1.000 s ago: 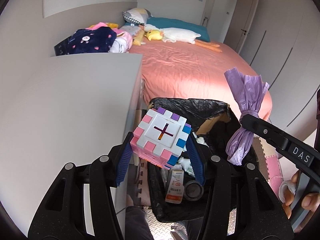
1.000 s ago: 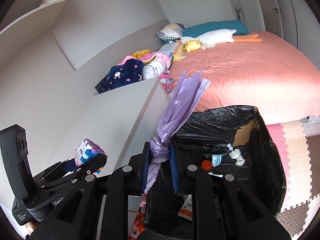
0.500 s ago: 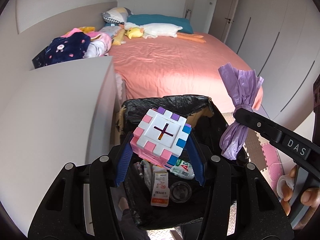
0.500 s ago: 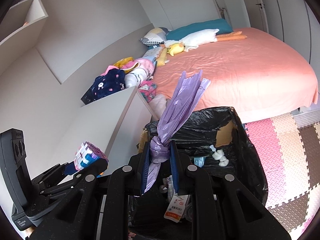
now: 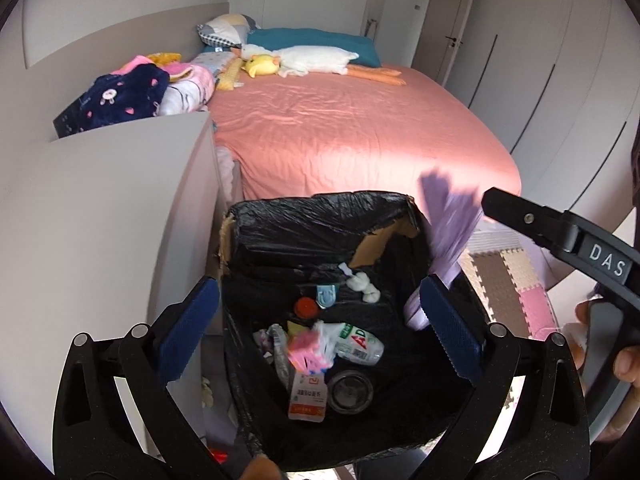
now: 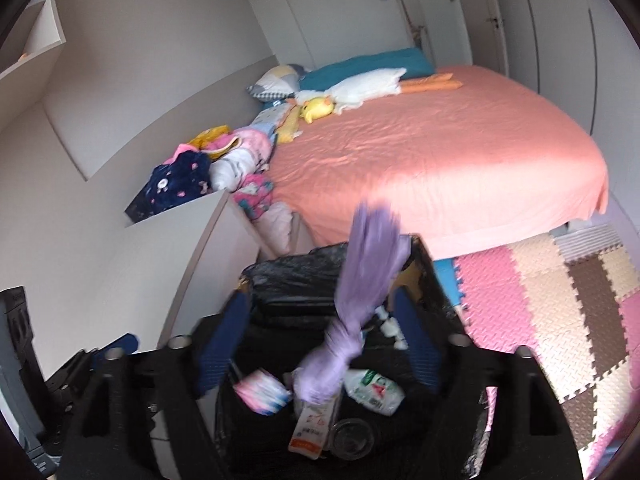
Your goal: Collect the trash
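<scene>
Both my grippers above bin point(image 5: 320, 220), jaws just sprung wide. Left gripper point(image 5: 320, 316): nothing between pads; toy block point(image 5: 308, 354), blurred, down among trash in bin. Right gripper point(image 6: 320, 340): purple bag point(image 6: 360, 300), blurred, between parted pads, ungripped, over bin. Bed point(image 5: 352, 136) behind bin.

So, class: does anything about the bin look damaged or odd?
Yes. The black liner is torn at the far right corner, baring cardboard. A pink block toy lies among the trash, an odd discard.
</scene>
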`<state>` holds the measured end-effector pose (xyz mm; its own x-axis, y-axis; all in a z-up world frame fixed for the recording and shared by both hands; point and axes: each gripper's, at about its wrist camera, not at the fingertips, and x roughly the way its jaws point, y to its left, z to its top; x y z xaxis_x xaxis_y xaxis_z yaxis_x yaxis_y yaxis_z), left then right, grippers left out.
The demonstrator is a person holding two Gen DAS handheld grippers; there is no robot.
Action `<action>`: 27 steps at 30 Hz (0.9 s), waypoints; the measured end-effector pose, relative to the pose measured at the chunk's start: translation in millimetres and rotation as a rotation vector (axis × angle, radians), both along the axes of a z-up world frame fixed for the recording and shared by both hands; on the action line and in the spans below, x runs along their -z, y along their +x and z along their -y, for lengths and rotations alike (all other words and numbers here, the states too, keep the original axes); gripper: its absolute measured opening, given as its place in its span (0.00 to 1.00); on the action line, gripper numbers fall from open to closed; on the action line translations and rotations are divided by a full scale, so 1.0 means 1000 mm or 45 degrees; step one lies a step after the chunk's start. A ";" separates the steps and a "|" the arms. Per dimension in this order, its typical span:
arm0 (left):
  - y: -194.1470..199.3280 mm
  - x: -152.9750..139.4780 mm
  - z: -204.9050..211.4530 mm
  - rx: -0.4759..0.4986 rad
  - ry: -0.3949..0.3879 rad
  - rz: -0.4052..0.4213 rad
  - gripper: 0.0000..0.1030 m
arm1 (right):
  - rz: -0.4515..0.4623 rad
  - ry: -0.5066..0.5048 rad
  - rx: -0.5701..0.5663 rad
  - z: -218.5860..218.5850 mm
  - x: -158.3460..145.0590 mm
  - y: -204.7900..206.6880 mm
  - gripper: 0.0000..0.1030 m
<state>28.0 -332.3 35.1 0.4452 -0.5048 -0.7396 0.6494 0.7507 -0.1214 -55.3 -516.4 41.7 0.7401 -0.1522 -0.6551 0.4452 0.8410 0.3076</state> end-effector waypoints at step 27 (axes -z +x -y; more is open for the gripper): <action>0.000 -0.008 -0.022 -0.028 -0.054 0.038 0.94 | -0.012 -0.007 -0.021 -0.013 0.000 0.001 0.77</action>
<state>28.3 -310.1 42.9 0.4781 -0.5251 -0.7041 0.6364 0.7596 -0.1344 -54.6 -503.8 41.2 0.7363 -0.1432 -0.6613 0.4339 0.8499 0.2990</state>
